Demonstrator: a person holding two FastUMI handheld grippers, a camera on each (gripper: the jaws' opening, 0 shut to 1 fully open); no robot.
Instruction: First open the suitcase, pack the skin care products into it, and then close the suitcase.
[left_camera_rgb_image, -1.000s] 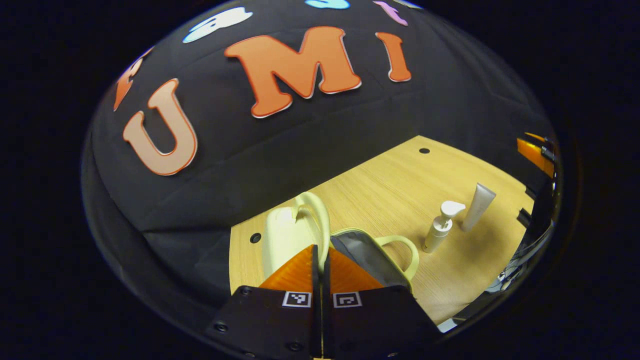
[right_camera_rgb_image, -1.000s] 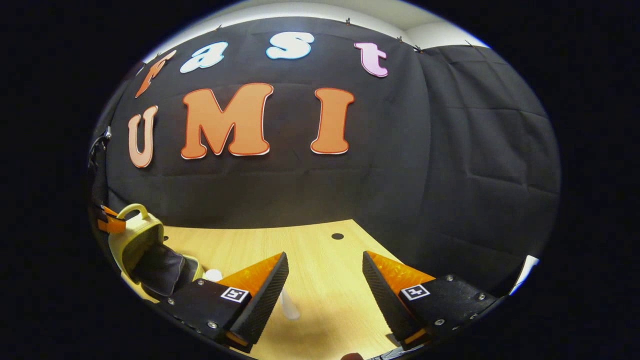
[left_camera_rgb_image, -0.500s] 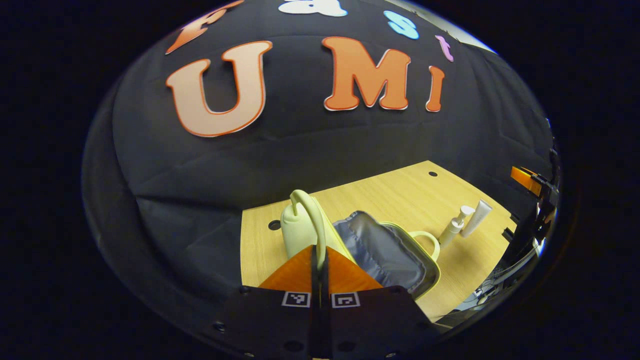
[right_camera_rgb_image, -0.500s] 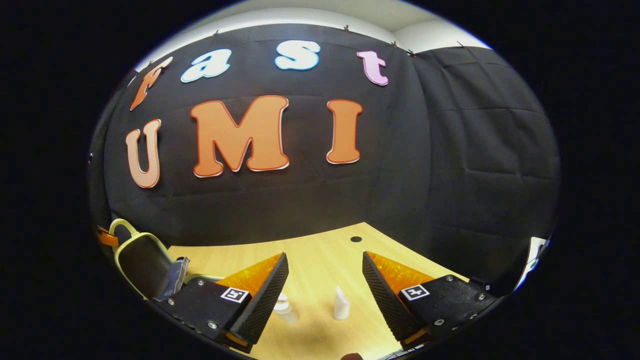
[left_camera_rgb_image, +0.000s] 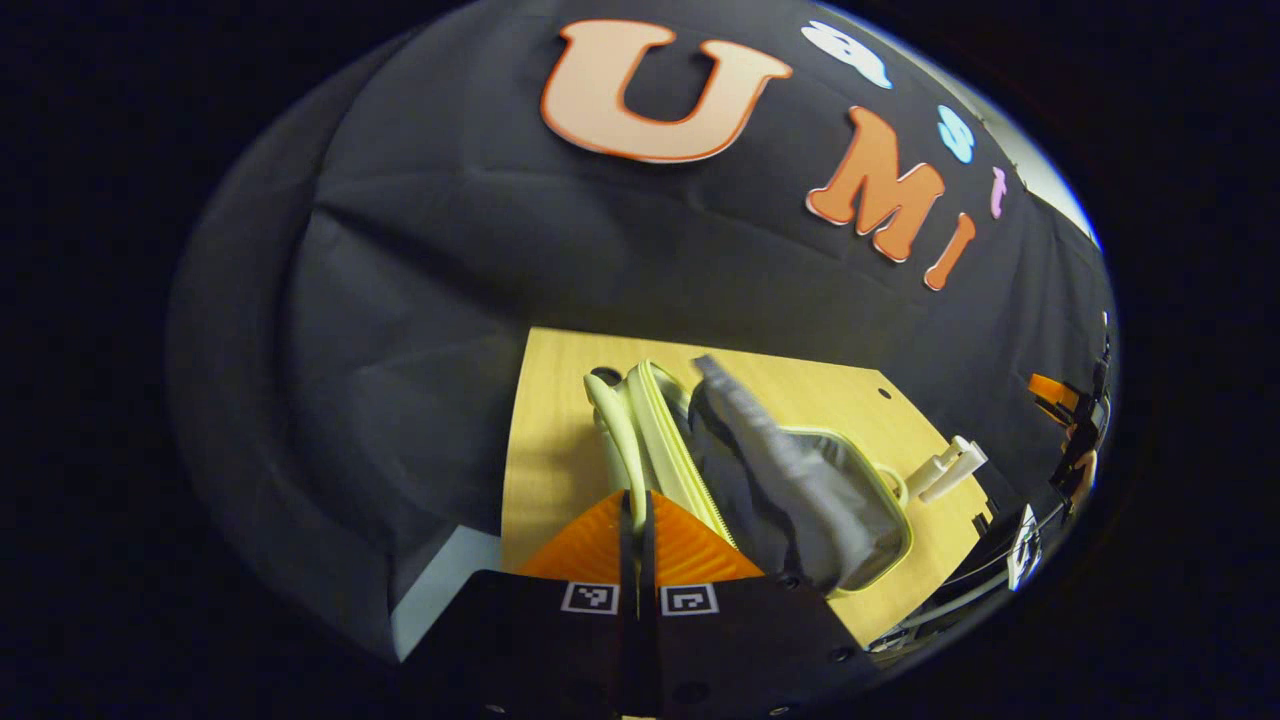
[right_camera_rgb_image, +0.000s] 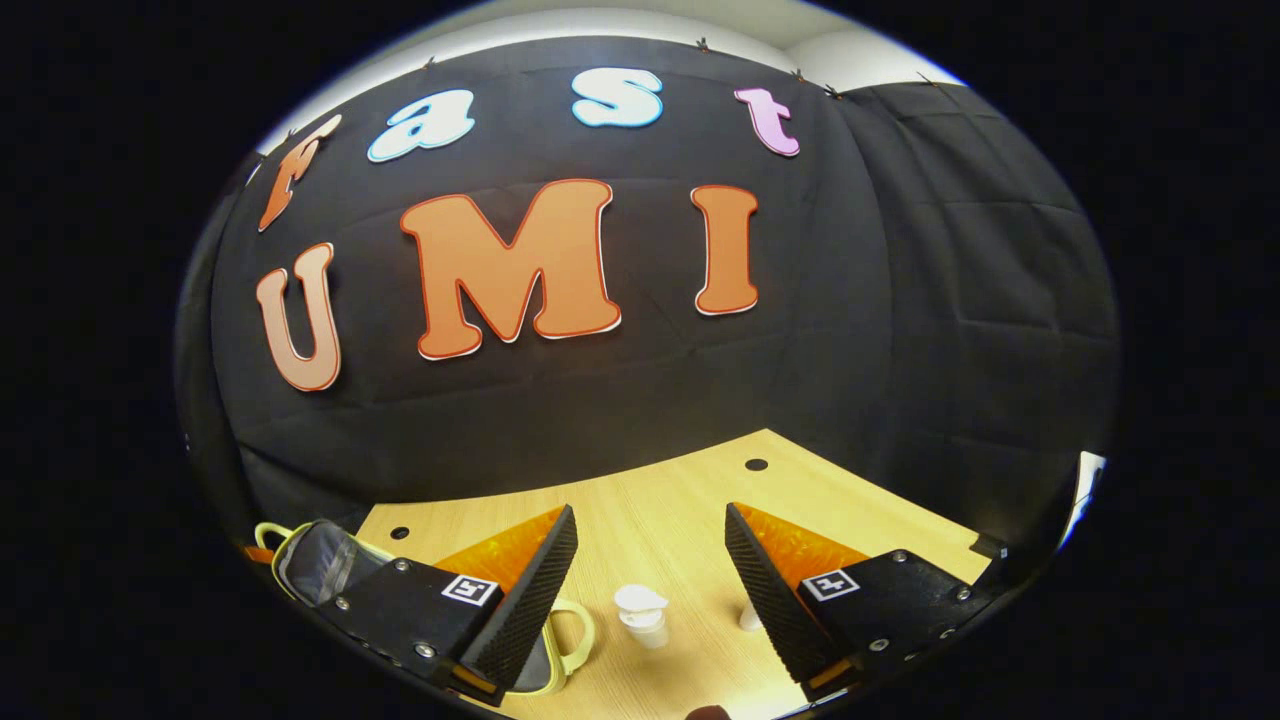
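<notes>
On the table (right_camera_rgb_image: 660, 520), the right gripper (right_camera_rgb_image: 650, 545) gaped wide above the pump bottle (right_camera_rgb_image: 641, 613); the left gripper (left_camera_rgb_image: 636, 500) pinched the opened suitcase (left_camera_rgb_image: 790, 490) lid's handle.

Open pale-yellow suitcase (left_camera_rgb_image: 800, 480); pump bottle (right_camera_rgb_image: 641, 615) beside.

1. Location type: a recording booth set up for handling demonstrations, not a lived-in room.
2. Walls: black cloth (right_camera_rgb_image: 900, 330) hangs on the back and side, pinned at the top edge, with a pale wall or ceiling strip (right_camera_rgb_image: 620, 20) visible above it.
3. Work surface: a light wood-grain table (right_camera_rgb_image: 660, 520) with round cable holes (right_camera_rgb_image: 756, 464), standing directly against the cloth.
4. Cabling: loose cables (left_camera_rgb_image: 960, 600) run at the table edge.
</notes>
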